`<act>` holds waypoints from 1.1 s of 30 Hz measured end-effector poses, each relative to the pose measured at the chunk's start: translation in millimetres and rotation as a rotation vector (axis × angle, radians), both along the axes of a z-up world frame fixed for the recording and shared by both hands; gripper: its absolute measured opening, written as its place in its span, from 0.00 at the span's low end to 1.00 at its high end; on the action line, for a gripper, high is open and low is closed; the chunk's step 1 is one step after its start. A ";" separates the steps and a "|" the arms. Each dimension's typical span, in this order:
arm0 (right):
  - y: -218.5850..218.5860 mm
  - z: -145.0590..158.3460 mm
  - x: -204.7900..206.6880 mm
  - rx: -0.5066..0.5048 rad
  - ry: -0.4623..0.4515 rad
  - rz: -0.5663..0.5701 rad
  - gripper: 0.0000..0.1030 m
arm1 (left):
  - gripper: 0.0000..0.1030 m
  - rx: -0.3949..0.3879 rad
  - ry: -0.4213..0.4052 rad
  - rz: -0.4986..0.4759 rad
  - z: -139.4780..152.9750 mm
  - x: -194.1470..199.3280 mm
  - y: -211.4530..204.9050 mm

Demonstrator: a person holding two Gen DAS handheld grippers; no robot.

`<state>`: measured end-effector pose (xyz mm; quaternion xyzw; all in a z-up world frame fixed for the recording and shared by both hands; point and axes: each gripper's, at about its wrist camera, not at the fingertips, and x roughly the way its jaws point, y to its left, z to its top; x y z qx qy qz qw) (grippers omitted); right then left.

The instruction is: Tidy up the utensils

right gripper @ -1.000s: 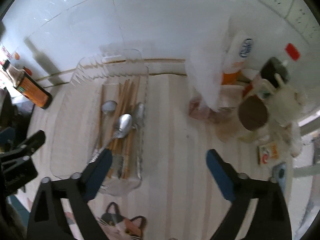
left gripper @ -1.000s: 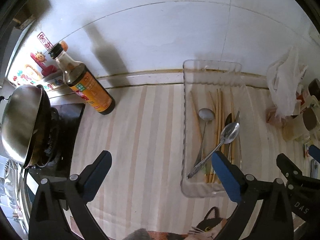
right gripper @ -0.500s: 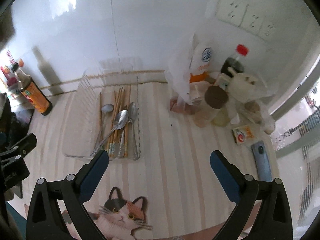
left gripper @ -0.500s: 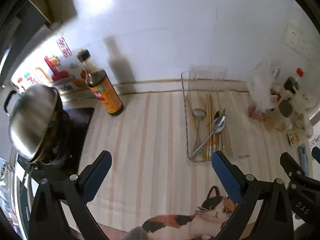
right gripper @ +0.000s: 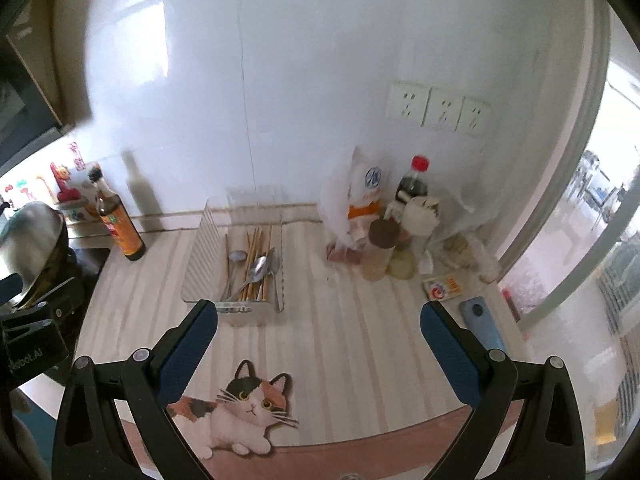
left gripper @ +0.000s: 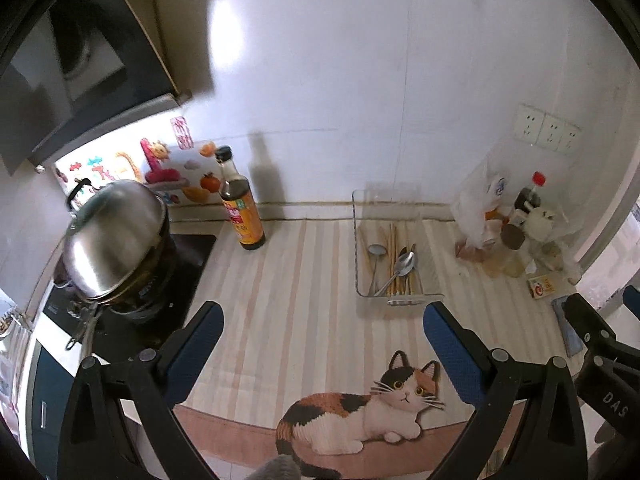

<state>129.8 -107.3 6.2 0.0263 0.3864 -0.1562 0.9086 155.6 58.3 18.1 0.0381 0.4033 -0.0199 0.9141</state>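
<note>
A clear plastic tray (left gripper: 394,300) stands on the striped counter mat near the back wall; it also shows in the right wrist view (right gripper: 200,256). In it lie wooden chopsticks (left gripper: 393,248) and metal spoons (left gripper: 403,263), seen again as chopsticks (right gripper: 255,246) and spoons (right gripper: 256,270) in the right wrist view. My left gripper (left gripper: 320,334) is open and empty, well back from the tray and high above the mat. My right gripper (right gripper: 319,334) is open and empty too, to the right of the tray.
A soy sauce bottle (left gripper: 240,208) stands left of the tray. A steel pot (left gripper: 114,236) sits on the stove at far left. Bottles, jars and a plastic bag (right gripper: 392,220) crowd the back right corner. A phone (right gripper: 480,320) lies at the right edge. A cat picture (left gripper: 360,408) marks the mat's front.
Both grippers have pulled back and up from the tray, so the tray looks much smaller and more of the counter and wall shows. Both stay open and empty.
</note>
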 end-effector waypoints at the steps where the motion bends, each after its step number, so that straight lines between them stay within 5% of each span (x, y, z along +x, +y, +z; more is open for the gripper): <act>1: 0.5 4.6 -6.6 -0.002 -0.010 0.003 1.00 | 0.99 -0.001 -0.008 0.001 3.2 -5.8 0.0; 14: 9.4 44.6 -71.5 -0.009 -0.092 0.031 1.00 | 0.99 -0.006 -0.072 0.012 31.5 -58.0 -0.1; 33: 7.7 43.4 -62.3 -0.011 -0.067 0.029 1.00 | 0.99 0.000 -0.042 0.030 26.6 -49.5 -0.3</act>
